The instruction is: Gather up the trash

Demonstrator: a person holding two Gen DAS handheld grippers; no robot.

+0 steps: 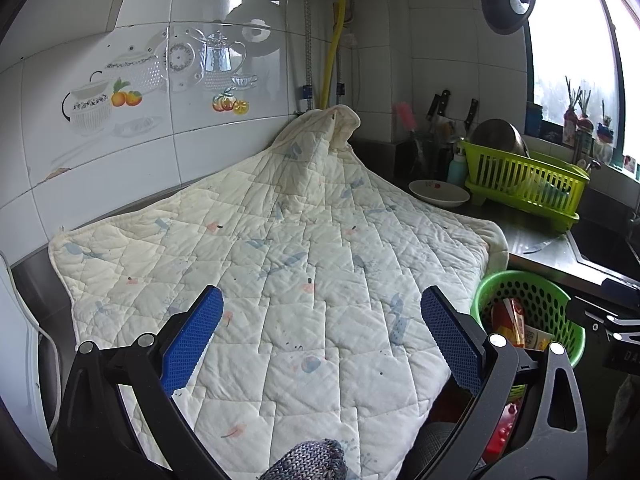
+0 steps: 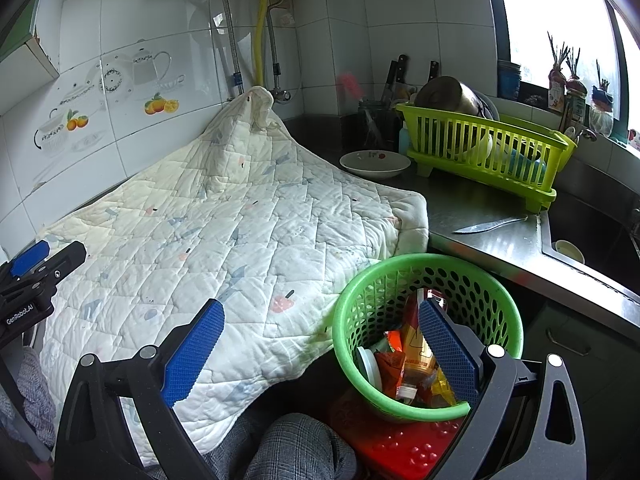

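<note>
- Left gripper (image 1: 320,332): fingers spread wide apart, empty, above the quilted cloth (image 1: 280,264) on the tabletop (image 1: 536,244).
- Right gripper (image 2: 320,344): fingers spread, empty; the right finger (image 2: 448,352) is over the green basket (image 2: 400,276).
- The basket stands just beside the cloth's front edge and holds the trash (image 2: 408,360): wrappers, a bottle, a lid.
- Dish rack (image 2: 480,152) at the back holds a pot and dishes.

"GenRobot.AI" stands in white letters on the black body of the left hand-held gripper (image 2: 24,276), seen at the right wrist view's left edge.
</note>
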